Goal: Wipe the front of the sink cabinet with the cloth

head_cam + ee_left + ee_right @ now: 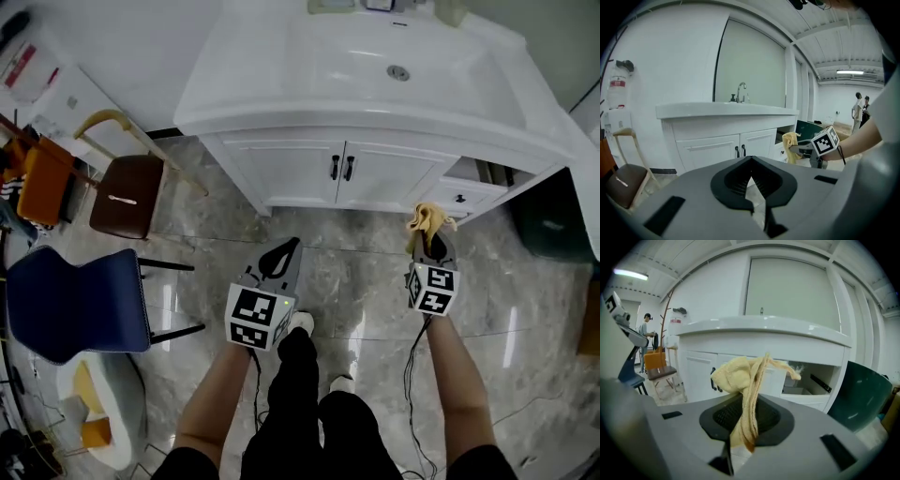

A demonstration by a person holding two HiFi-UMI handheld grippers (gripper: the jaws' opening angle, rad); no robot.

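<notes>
Two grippers hang near the white sink cabinet [300,174]: the right gripper [429,247] pinches the yellow cloth [427,219] by the open drawer [460,198], and the left gripper [284,255] is pressed together, empty.

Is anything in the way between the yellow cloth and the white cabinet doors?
No, nothing visible is. The cloth, clamped in the right hand-held gripper, is just in front of the sink cabinet, with only bare floor between them. An open drawer sticks out at the cabinet's right end.

Overhead; two low views toward cabinet [291,173]
</notes>
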